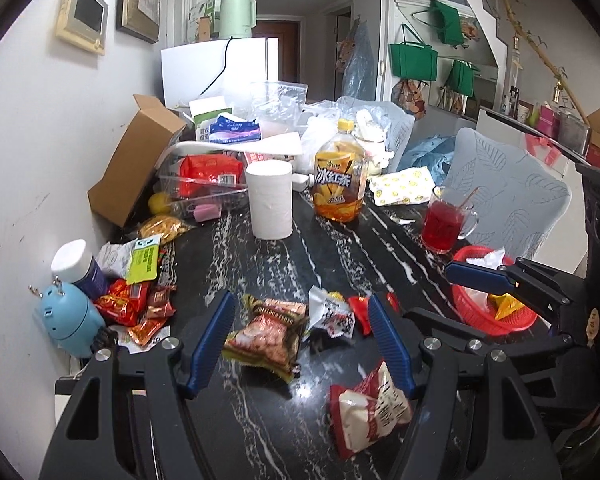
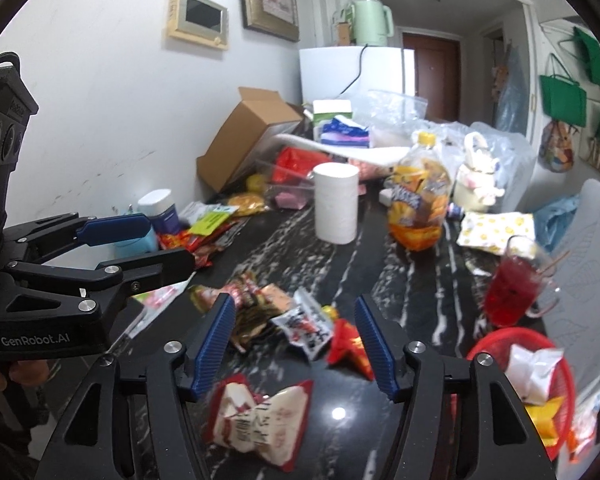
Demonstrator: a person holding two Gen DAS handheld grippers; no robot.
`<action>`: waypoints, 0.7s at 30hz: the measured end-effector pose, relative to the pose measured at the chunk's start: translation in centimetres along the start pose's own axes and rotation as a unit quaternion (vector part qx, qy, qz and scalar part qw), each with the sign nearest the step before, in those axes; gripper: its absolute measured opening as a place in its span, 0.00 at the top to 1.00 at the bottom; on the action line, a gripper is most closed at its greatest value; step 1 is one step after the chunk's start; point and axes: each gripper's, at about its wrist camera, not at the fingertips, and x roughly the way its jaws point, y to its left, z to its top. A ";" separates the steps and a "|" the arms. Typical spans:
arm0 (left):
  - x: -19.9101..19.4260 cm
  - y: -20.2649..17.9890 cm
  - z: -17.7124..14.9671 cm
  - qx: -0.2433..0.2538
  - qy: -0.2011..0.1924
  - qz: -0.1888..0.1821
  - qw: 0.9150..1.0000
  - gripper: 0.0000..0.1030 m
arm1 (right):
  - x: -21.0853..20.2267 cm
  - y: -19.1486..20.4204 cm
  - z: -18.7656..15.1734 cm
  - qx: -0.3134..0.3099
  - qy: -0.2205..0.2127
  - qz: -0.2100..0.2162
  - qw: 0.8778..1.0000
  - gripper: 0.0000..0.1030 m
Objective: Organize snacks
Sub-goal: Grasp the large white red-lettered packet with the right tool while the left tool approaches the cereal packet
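Observation:
Loose snack packets lie on the black marble table [image 1: 260, 256]. My left gripper [image 1: 300, 340] is open, and a brown-and-pink packet [image 1: 264, 334] lies flat between its blue fingers without touching them. A white-and-black packet [image 1: 332, 312] and a red-and-white packet [image 1: 364, 408] lie nearby. My right gripper [image 2: 296, 340] is open above the white-and-black packet [image 2: 306, 326] and a red packet [image 2: 348, 344], with the red-and-white packet [image 2: 256, 416] nearer the camera. A red basket [image 2: 496, 340] at the right holds a white wrapper and a yellow packet. Seen from the left wrist, the right gripper [image 1: 476, 270] hovers at the basket [image 1: 496, 320].
A toilet roll [image 1: 269, 200], an iced tea bottle [image 1: 340, 178] and a glass mug of red drink [image 1: 444, 220] stand mid-table. A tipped cardboard box [image 1: 136, 160], a clear tray and a heap of snacks [image 1: 140, 300] line the left wall. Pale chairs [image 1: 508, 200] stand right.

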 end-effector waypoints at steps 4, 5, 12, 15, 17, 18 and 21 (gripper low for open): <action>0.5 0.5 -1.1 -0.006 0.013 -0.013 1.000 0.34 | 0.8 0.6 -0.9 0.002 0.015 0.003 1.000 0.33; 0.7 0.7 -1.4 -0.008 0.018 -0.016 1.000 0.34 | 1.0 0.8 -1.2 0.002 0.019 0.004 1.000 0.32; 2.2 1.5 -3.3 -0.017 0.047 -0.035 0.998 0.34 | 2.8 1.6 -3.4 0.013 0.062 0.018 0.998 0.26; 2.8 2.0 -4.1 -0.027 0.056 -0.042 0.997 0.34 | 3.6 1.6 -4.4 0.019 0.084 0.019 0.996 0.23; 3.1 2.3 -4.5 -0.032 0.062 -0.043 0.997 0.34 | 4.1 1.6 -5.1 0.024 0.098 0.018 0.995 0.12; 3.3 2.5 -4.7 -0.035 0.064 -0.043 0.996 0.34 | 4.3 1.5 -5.4 0.029 0.104 0.018 0.994 0.10; 3.6 2.9 -5.1 -0.040 0.067 -0.042 0.996 0.34 | 4.9 1.3 -6.3 0.043 0.122 0.025 0.991 0.03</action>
